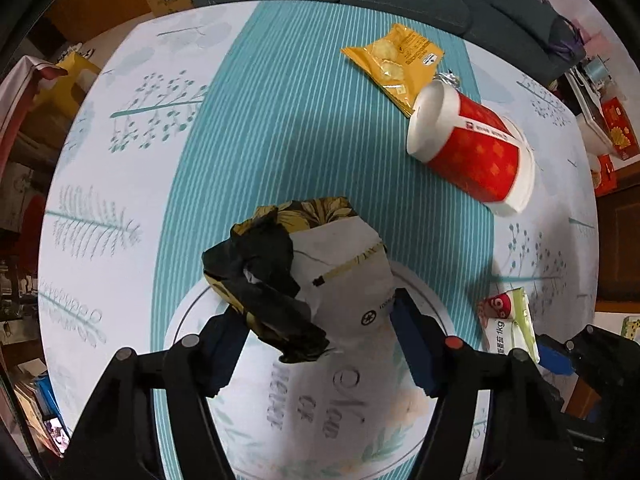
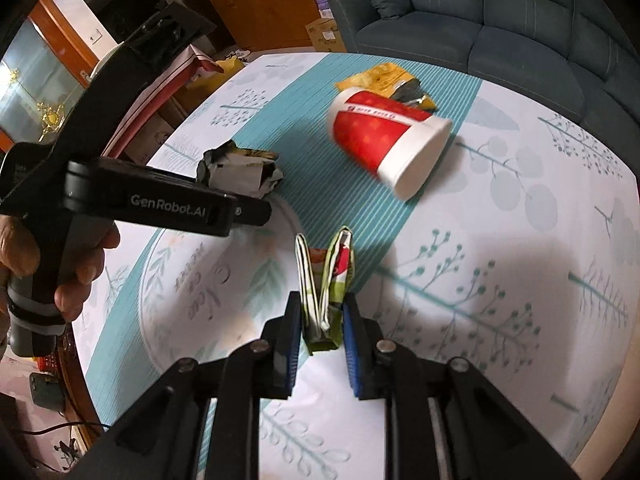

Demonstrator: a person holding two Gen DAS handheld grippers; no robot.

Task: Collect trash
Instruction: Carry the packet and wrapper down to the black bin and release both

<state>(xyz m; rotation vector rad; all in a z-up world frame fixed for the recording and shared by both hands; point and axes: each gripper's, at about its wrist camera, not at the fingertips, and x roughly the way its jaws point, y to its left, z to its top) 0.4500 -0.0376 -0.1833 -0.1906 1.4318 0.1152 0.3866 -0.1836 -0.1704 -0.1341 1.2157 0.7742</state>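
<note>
My left gripper (image 1: 320, 312) is shut on a crumpled black, gold and white wrapper (image 1: 304, 272), held over the table; the wrapper also shows in the right wrist view (image 2: 240, 170). My right gripper (image 2: 320, 308) is shut on a folded green, white and red packet (image 2: 326, 280), which also shows in the left wrist view (image 1: 508, 326). A red and white paper cup (image 1: 472, 148) lies on its side on the teal stripe, also in the right wrist view (image 2: 384, 140). A yellow snack bag (image 1: 396, 60) lies behind it.
The table has a white and teal tablecloth (image 1: 160, 160) with a round printed motif (image 1: 312, 420) under the left gripper. A dark blue sofa (image 2: 500, 28) stands behind the table. Boxes and wooden furniture (image 2: 264, 0) surround the far side.
</note>
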